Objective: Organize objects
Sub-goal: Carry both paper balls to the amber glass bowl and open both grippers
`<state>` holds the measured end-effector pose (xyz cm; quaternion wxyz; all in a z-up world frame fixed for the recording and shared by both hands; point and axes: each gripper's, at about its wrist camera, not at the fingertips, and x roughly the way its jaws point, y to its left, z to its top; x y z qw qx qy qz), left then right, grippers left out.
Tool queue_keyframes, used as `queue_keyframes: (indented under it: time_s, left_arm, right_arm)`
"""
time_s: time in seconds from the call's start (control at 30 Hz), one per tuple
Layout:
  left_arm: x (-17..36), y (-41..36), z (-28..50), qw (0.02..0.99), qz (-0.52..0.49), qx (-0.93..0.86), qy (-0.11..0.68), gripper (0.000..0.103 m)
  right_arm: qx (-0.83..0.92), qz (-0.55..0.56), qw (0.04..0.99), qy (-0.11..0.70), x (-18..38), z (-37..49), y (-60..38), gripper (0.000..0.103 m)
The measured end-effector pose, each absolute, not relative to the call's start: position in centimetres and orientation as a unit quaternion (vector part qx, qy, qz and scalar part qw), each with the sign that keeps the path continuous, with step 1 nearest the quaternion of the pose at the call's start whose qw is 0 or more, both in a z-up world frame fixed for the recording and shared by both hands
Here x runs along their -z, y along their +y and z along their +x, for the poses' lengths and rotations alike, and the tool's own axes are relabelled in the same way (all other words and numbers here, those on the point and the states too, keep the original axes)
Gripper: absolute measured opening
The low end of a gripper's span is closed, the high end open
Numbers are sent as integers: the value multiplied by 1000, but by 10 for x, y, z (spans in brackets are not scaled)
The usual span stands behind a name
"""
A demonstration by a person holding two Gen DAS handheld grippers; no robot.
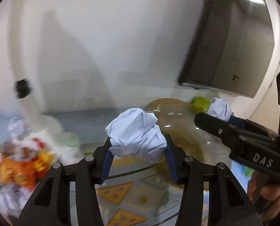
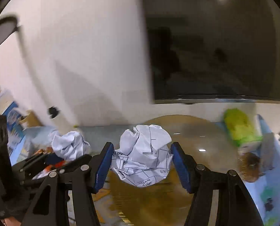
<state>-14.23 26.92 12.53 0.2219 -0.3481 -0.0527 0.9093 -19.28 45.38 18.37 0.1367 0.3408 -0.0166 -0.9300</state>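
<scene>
Walls of plain white close off the far side, with a dark screen [image 2: 215,43] hung above a glossy brown table [image 2: 196,131]. My left gripper [image 1: 138,141] has its jaws clamped on a plain crumpled paper ball [image 1: 136,133]; my right gripper [image 2: 141,156] has its jaws pressed on a printed crumpled paper wad [image 2: 143,150]. Both sit squarely between the blue pads.

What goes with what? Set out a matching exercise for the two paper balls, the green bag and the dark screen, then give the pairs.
1. plain crumpled paper ball
2. printed crumpled paper ball
3. green bag
4. dark screen

A. on the wall
B. in the right gripper
C. on the glossy brown tabletop
D. in the left gripper

Pairs: 1-D, 2-B, 3-C, 4-A
</scene>
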Motion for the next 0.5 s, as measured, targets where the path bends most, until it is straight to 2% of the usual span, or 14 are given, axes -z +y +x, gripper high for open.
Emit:
queue_keyframes:
  time_s: [0.23,0.3,0.33,0.37,0.4,0.43,0.5]
  left_arm:
    - [-110,327,-151,250,-355,-901,-9,47]
    - [-102,334,-156,259,-358,-897,-11,51]
    - [-100,335,-157,257,-359,-897,-10,54]
    - [-97,337,-158,252,-361,-898,-6,61]
    - [-94,340,-161,245,-368,-897,3,98]
    - [-91,341,-163,243,-373,-895,7,103]
    - [-94,336,-160,255,-360,-897,-5,102]
  right_arm:
    - [929,355,100,-35,-178,-210,492,62]
    - [929,358,86,-35,-173,-216,498,73]
    - [929,362,70,-33,-170,-221,502,94]
    - [928,367,55,-30,-167,-222,503,103]
    - [927,371,44,-28,-165,-224,505,103]
    - [925,377,34,-30,-163,-226,507,103]
    - [921,385,33,-46,-160,-230,513,103]
